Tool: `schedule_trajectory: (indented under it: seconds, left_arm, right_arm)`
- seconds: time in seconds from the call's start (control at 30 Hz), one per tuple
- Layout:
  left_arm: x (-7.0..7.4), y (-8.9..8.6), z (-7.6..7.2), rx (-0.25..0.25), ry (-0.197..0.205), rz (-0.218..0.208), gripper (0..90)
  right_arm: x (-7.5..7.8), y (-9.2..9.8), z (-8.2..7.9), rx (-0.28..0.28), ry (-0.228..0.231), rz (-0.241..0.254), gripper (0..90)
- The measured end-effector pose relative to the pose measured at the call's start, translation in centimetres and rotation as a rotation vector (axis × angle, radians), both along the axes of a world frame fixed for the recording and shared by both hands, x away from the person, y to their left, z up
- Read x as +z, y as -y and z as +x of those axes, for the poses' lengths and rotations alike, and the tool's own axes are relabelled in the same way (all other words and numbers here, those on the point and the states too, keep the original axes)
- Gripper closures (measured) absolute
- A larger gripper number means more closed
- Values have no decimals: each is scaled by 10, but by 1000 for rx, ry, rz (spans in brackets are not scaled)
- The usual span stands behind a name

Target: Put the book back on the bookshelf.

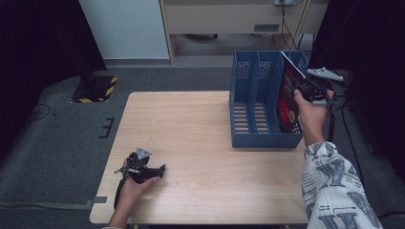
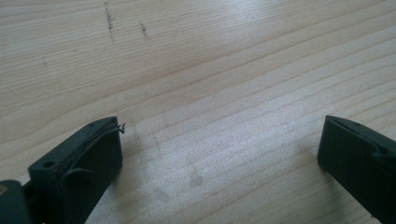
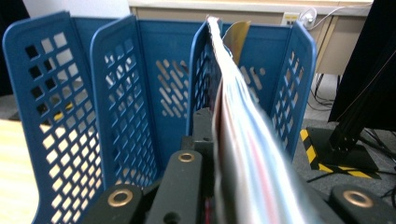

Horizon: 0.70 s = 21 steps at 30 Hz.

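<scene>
1. The right gripper (image 1: pixel 305 88) was clamped on a thin red-and-black magazine (image 1: pixel 288 98), its jaws pressed together on the pages; the magazine stood tilted in the rightmost compartment of the blue perforated plastic file rack (image 1: pixel 253 102), at the table's far right edge.
2. The left gripper (image 1: pixel 160 170) rested near the front left of the pale wooden table (image 1: pixel 200 138), jaws wide apart over bare wood (plenty of free surface between it and the rack).
3. Cover writing was too blurred to read.
4. The right gripper view showed the magazine's page edges (image 3: pixel 243 140) against the rack's third divider.

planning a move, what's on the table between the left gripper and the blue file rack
Nothing: in the high view only bare wooden table lies between the left gripper and the blue file rack.
</scene>
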State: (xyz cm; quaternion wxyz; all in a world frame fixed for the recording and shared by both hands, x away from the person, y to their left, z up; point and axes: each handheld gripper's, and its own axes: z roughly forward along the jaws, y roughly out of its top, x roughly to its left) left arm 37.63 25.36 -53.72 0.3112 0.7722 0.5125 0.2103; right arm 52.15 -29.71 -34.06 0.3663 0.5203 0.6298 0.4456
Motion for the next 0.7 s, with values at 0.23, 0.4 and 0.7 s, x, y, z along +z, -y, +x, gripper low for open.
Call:
schedule_trajectory:
  seconds: [0.23, 0.4, 0.7]
  left_arm:
    - [0, 0, 0, 0, 0, 0, 0]
    - [0, 0, 0, 0, 0, 0, 0]
    - [0, 0, 0, 0, 0, 0, 0]
  right_arm:
    - [-4, -1, -7, 5, -25, -15, 842]
    - [-2, 0, -10, 10, -44, -21, 829]
    - [1, 0, -8, 28, -80, -27, 794]
